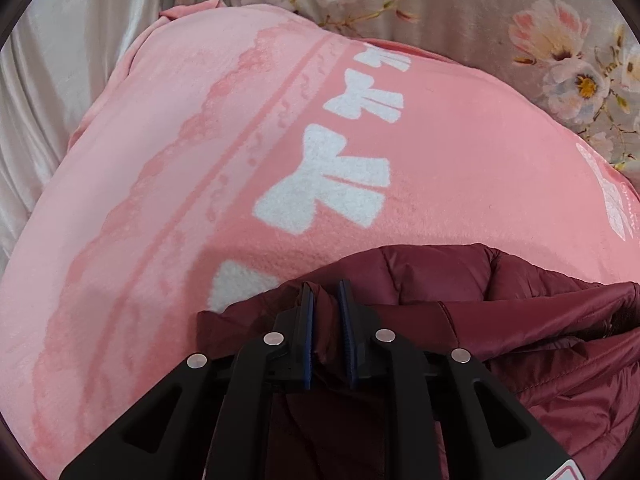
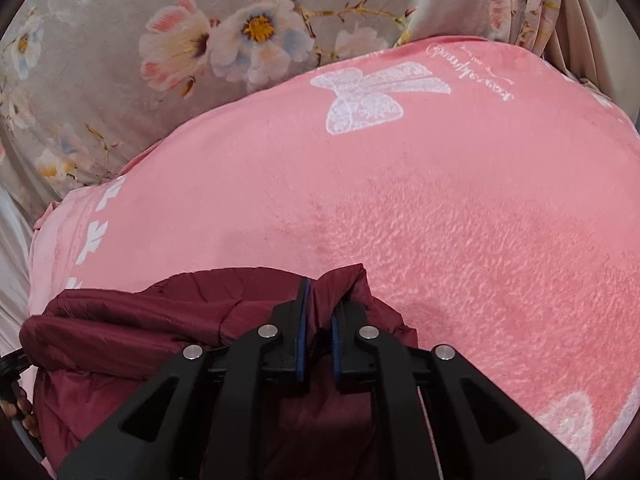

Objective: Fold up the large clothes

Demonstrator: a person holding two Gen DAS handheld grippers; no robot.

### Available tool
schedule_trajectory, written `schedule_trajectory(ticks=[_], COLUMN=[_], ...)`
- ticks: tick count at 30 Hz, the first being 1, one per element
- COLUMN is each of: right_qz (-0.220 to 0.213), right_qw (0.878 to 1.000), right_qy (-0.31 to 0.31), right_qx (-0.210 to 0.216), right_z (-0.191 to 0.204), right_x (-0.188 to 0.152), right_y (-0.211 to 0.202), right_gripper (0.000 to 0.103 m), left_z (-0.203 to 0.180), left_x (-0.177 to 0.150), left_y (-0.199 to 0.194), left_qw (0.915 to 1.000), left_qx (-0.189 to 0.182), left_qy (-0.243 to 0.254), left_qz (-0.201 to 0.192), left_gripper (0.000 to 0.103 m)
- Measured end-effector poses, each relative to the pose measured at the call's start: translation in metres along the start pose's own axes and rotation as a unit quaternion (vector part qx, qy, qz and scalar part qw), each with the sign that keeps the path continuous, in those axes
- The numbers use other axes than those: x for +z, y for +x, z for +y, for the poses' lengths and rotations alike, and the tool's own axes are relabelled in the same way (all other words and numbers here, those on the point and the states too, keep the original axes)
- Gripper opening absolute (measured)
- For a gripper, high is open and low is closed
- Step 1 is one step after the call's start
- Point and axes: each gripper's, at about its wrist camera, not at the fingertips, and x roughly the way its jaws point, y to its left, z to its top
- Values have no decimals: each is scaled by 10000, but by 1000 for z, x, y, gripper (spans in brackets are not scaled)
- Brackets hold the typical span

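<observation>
A maroon padded jacket (image 1: 500, 320) lies on a pink fleece blanket (image 1: 160, 160) with white bow prints. In the left wrist view my left gripper (image 1: 325, 292) has a bunched fold of the jacket's edge filling the narrow gap between its blue pads. In the right wrist view the same jacket (image 2: 160, 320) spreads to the left and below. My right gripper (image 2: 320, 300) pinches another fold of its edge between its pads. Both grippers point down at the blanket (image 2: 440, 200). The part of the jacket under the grippers is hidden.
A grey floral bedsheet (image 1: 480, 8) lies beyond the blanket, seen also in the right wrist view as floral bedsheet (image 2: 120, 40). Shiny white cloth (image 1: 60, 60) borders the blanket on the left. Pale hanging cloth (image 2: 540, 0) stands at the far right.
</observation>
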Motion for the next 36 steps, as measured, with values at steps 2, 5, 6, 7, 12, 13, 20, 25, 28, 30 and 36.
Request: schedule_trajectory(ticks=[2, 5, 6, 7, 12, 13, 20, 25, 28, 30, 36], right_qz=[44, 38, 28, 13, -130, -287, -1339, -602, -183, 122, 719], right_qw=[10000, 9998, 9996, 9992, 9953, 9939, 9888, 9810, 9741, 9740, 9706], right_qy=[73, 135, 162, 221, 610, 743, -210, -1572, -2128, -2153, -2194], right_qx=[51, 167, 219, 322, 741, 760, 622, 969, 738, 695, 674], right_z=[-3, -8, -9, -11, -25, -27, 35, 127, 160, 167, 171], right_x=[-1, -3, -4, -4, 0, 3, 19, -10, -31, -35, -33], right_y=[4, 6, 5, 3, -11, -24, -117, -96, -61, -39, 4], right_gripper=[11, 12, 12, 13, 23, 26, 40, 46, 45, 45, 0], left_z=[0, 7, 11, 19, 60, 65, 43, -37, -90, -112, -143], left_x=[-1, 1, 2, 4, 21, 25, 37, 21, 3, -7, -11], left_y=[2, 2, -2, -10, -71, -78, -138, -117, -91, -72, -31], left_qw=[9998, 9992, 9988, 9978, 9930, 9926, 9918, 9952, 9934, 9919, 9904], left_qx=[-70, -300, -379, -496, 194, 252, 130, -734, -792, -817, -830], left_qy=[14, -129, -207, -312, -496, -464, -57, 359, 794, 970, 1047], left_qz=[-161, -235, -246, -316, -1051, -1090, -1272, -545, -248, -51, 360], left_gripper=[17, 17, 17, 17, 54, 54, 54, 54, 54, 54, 54])
